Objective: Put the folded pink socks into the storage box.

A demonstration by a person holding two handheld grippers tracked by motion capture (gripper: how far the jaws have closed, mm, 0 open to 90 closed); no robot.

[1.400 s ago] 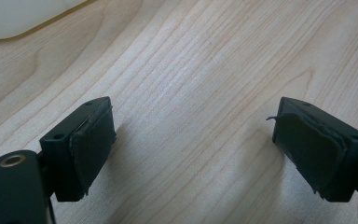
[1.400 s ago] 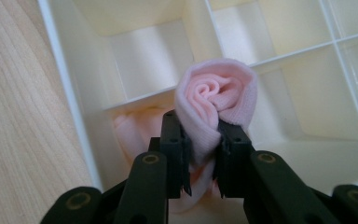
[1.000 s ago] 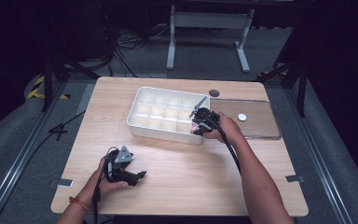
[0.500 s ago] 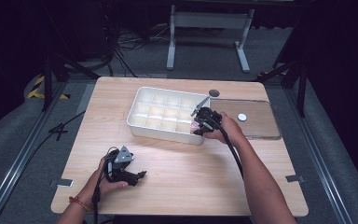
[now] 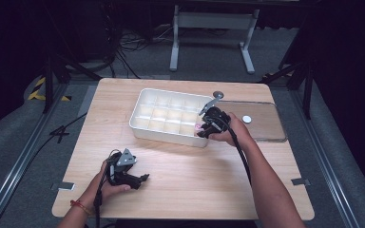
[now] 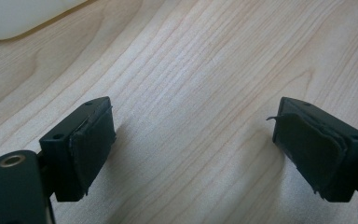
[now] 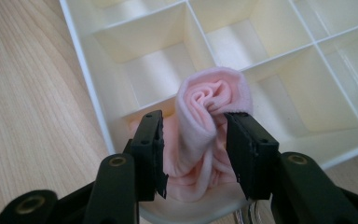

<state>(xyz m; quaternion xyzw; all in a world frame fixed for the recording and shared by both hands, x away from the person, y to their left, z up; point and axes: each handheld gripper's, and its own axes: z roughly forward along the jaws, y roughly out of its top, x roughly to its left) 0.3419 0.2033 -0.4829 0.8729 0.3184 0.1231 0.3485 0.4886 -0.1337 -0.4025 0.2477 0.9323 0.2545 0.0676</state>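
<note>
Step in hand, as judged: placing a rolled pink cloth (image 7: 205,130) into a corner compartment of the white divided tray (image 5: 142,124). The right hand-held gripper (image 7: 193,140) is clenched on the roll, jaws pressing its sides, and holds it over the compartment at the tray's near right corner; the lower folds appear to sit already inside it, though contact with the floor of the cell cannot be told

Next move likely calls for a short push down, then letting go squarely so the roll stays coiled and does not spring over the thin dividers

Left hand-held gripper (image 6: 193,154) released, jaws wide apart, nothing between them, low over bare desk (image 5: 195,175) well apart from the tray

Materials: cloth is soft, fleecy, wound in a spiral, easily squashed. Tray is smooth, glossy hard plastic, rounded outer corners, a grid of square cells. Desk is pale wood grain. A clear flat lid (image 5: 266,128) lies just beside the tray, a small white disc (image 5: 246,119) on it
</note>
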